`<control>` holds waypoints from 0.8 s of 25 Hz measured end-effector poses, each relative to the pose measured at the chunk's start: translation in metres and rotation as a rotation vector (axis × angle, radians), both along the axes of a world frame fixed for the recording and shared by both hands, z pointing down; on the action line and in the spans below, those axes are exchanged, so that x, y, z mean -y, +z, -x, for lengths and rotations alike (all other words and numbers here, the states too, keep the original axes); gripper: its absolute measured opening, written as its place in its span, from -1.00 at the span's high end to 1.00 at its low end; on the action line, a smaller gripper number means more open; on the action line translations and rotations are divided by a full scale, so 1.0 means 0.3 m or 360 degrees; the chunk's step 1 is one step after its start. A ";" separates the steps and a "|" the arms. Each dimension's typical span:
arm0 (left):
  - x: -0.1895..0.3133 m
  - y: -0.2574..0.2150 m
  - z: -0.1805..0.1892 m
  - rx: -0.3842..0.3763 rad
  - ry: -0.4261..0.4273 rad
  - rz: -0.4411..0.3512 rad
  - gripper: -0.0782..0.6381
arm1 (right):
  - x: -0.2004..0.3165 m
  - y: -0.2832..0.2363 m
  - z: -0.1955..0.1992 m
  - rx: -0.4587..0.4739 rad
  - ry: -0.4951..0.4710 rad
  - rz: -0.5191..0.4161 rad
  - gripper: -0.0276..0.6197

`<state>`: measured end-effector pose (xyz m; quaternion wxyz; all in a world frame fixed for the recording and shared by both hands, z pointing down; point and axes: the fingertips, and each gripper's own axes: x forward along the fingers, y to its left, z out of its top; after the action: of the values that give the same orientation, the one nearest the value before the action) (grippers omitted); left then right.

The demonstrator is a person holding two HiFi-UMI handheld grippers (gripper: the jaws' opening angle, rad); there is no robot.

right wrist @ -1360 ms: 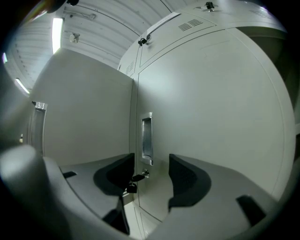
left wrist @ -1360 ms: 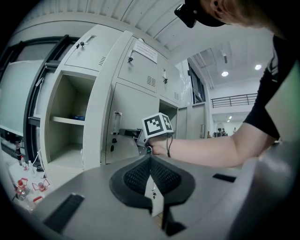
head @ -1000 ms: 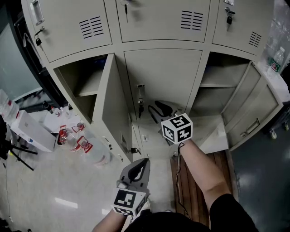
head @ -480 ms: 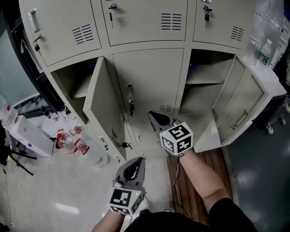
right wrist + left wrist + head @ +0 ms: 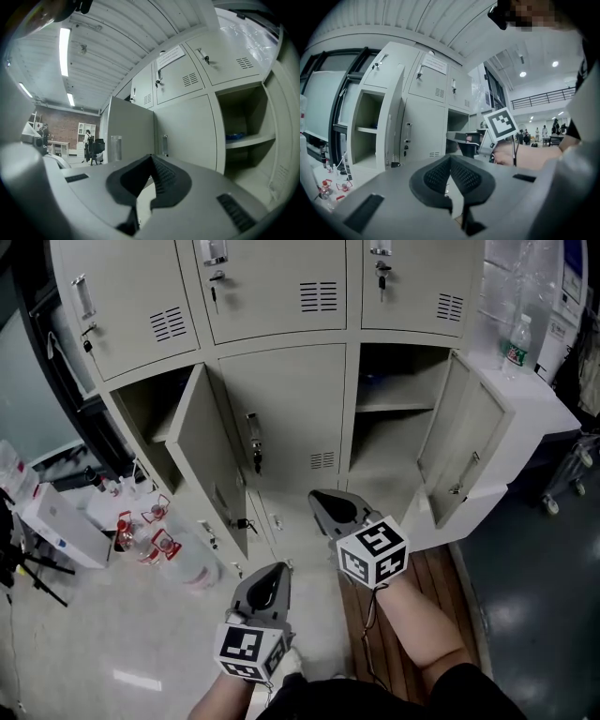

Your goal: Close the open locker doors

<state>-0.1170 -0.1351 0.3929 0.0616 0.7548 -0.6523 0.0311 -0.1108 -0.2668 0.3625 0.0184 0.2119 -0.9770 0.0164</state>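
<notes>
middle door (image 5: 291, 418) shut; two to go
left door (image 5: 211, 460), right door (image 5: 459, 451) ajar; left gripper (image 5: 277, 570), right gripper (image 5: 319, 497) clamped together, empty

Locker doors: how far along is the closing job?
Done: the lower middle door is shut. In hand: nothing; the left gripper and right gripper are shut, empty, touching no door. Left: the lower left door and lower right door stand open.
</notes>
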 end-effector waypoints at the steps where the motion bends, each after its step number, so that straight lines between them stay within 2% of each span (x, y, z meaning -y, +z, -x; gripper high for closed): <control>1: -0.014 0.002 -0.017 -0.0003 -0.0002 0.0011 0.77 | -0.023 -0.003 -0.026 0.0003 -0.0002 0.0002 0.91; 12: -0.161 -0.005 -0.198 -0.0012 -0.0072 0.0013 0.77 | -0.235 -0.008 -0.280 0.0010 -0.0032 0.0001 0.91; 20: -0.251 0.004 -0.275 -0.0016 -0.0164 -0.0001 0.77 | -0.343 0.019 -0.377 -0.0018 -0.0089 0.0002 0.91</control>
<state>-0.0344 -0.0597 0.3941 0.0662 0.7204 -0.6900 0.0239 0.0022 -0.1640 0.3682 0.0245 0.1847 -0.9824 0.0153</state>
